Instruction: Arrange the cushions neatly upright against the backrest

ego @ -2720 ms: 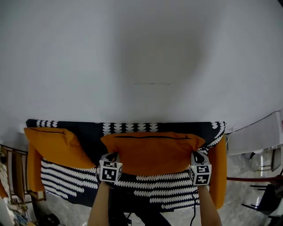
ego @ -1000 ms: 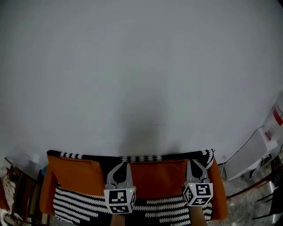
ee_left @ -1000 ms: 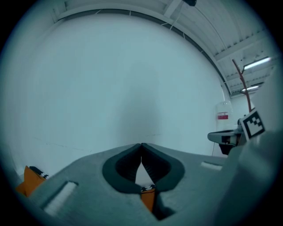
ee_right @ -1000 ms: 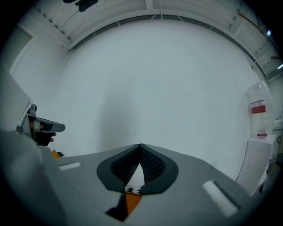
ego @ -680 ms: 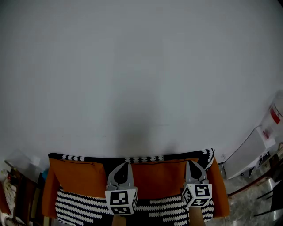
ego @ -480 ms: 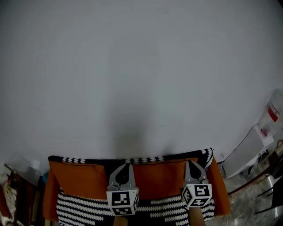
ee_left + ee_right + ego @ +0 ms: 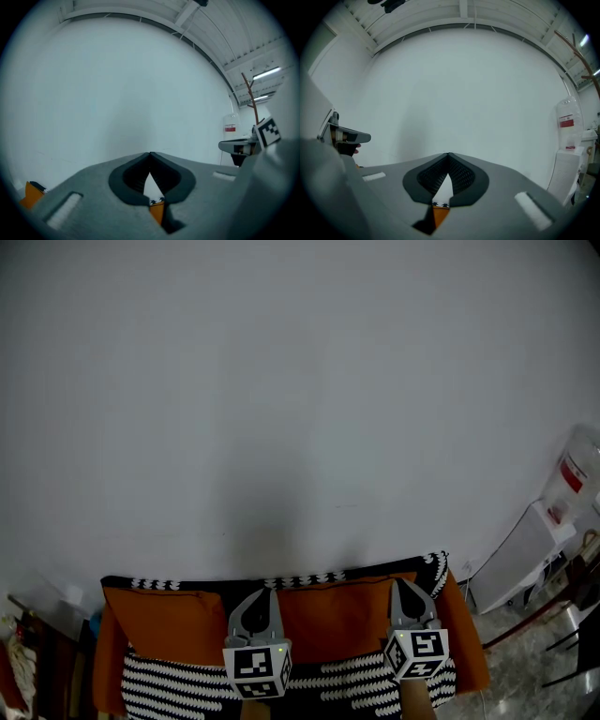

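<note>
Two orange cushions stand against the backrest of a sofa [image 7: 281, 582] draped in a black-and-white patterned cover: one at the left [image 7: 159, 624], one in the middle [image 7: 333, 615]. My left gripper [image 7: 265, 592] hangs in front of the middle cushion's left part, jaws shut and empty. In front of that cushion's right corner, my right gripper [image 7: 403, 583] is also shut and holds nothing. In the left gripper view the left gripper [image 7: 150, 153] points at the white wall, with a sliver of orange cushion [image 7: 157, 212] below. The right gripper view shows the right gripper [image 7: 448, 154] the same way.
A white wall [image 7: 300, 381] fills most of the head view. An orange armrest [image 7: 466, 638] ends the sofa at the right. Beyond it stand a white cabinet [image 7: 525, 549] and a water dispenser [image 7: 574, 474]. Dark furniture [image 7: 37, 662] sits at the lower left.
Earlier both grippers were at the middle cushion's lower corners; now they are off it, higher up and shut on nothing, and the cushion stands against the backrest. The head view has tilted upward.
</note>
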A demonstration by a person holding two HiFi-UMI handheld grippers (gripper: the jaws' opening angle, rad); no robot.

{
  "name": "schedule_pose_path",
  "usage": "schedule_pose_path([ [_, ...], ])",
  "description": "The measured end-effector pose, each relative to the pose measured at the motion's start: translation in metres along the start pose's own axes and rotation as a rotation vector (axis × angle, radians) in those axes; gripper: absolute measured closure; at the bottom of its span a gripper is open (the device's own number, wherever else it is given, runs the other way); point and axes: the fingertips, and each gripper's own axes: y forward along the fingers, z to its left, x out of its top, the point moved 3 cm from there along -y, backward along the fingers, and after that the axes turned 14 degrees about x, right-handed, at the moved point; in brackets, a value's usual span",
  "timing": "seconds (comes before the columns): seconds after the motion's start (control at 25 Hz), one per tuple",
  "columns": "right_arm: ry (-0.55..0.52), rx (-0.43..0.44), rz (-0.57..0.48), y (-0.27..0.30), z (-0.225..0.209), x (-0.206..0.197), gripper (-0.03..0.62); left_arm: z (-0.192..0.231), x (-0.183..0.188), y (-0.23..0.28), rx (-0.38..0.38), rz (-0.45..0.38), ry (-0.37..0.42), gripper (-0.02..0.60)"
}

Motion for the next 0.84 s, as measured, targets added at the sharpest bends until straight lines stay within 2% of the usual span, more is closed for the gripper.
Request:
schedule_pose_path([
  [0.84, -0.009, 0.005, 0.007, -0.021, 0.007, -0.002, 0.585, -0.004, 0.000, -0.020, 0.000, -0.009, -0.013, 0.578],
])
